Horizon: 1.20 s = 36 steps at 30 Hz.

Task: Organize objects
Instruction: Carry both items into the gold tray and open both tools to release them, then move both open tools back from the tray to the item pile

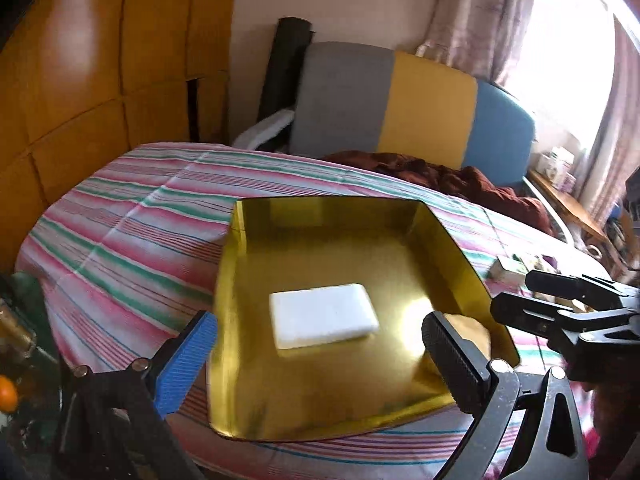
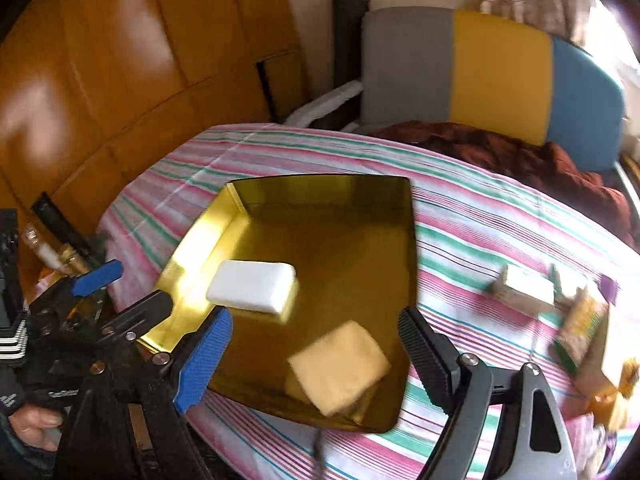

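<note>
**Two blocks in the tray, more waiting on the right**

Far left, seen from the right wrist: cluttered corner with bottles (image 2: 60, 258), off the bed, not part of the sorting as far as can be judged.

Left tongs (image 1: 320, 344) spread wide, nothing between the blue and black fingers. Hanging above the near left part of the gold tray (image 1: 304, 412), white block framed between the fingers but well below them, no contact. Reads as a release pose or a wait.

Gold tray on the striped bedsheet (image 1: 120, 216), shallow raised walls, mirror-bright floor. Likely chosen as the collecting spot: walls stop small things sliding on soft bedding.

White block (image 2: 252, 286) flat on the tray floor, left of centre. Pale yellow block (image 2: 340, 364) near the tray's front right corner, turned at an angle, blurred; cannot tell whether fully settled or resting partly on the wall.

Right tongs (image 2: 316, 352) also wide apart, gripping nothing, hovering over the yellow block with the fingers either side of it and clear of it.

Right of the tray, on the sheet: small boxes and packets (image 2: 524, 290) in a loose cluster, well apart from the tray, blurred, labels unreadable. Probably next to be gathered; right tongs nearest for that reach.

Beyond: brown blanket (image 2: 520, 156) bunched against the headboard (image 2: 496, 68).
</note>
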Each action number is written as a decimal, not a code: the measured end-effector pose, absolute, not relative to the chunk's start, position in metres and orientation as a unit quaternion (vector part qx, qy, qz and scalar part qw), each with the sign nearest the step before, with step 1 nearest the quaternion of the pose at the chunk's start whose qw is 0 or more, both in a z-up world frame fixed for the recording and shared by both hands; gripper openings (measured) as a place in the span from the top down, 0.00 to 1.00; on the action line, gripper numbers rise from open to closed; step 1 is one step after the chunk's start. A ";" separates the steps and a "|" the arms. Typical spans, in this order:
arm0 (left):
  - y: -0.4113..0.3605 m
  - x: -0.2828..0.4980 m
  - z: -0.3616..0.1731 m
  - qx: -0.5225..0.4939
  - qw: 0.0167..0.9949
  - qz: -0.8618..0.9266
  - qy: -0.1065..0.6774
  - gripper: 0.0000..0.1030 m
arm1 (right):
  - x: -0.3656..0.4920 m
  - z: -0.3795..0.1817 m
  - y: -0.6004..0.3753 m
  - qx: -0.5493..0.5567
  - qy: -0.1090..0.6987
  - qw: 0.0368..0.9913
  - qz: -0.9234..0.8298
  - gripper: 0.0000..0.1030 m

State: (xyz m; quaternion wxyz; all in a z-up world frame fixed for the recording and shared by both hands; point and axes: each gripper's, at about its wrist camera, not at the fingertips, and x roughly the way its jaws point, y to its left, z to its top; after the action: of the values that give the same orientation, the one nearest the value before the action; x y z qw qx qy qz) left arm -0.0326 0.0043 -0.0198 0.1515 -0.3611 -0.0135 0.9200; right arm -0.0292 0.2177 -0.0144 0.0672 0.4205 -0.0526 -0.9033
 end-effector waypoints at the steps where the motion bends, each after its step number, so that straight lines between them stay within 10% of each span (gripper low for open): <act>1: 0.008 -0.031 -0.020 -0.362 0.160 0.918 -0.011 0.01 | -0.023 -0.015 0.223 0.420 -0.055 0.056 -0.904 0.16; 36: 0.236 0.033 -0.022 -0.333 0.476 0.797 0.164 0.01 | 0.146 0.011 0.472 0.336 -0.185 -0.299 -0.874 0.16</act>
State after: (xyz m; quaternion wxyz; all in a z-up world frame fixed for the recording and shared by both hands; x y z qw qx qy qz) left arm 0.0327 0.2361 -0.0223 0.4762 -0.3326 0.1639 0.7973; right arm 0.1455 0.4723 0.0112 -0.2986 0.3363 -0.1848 -0.8738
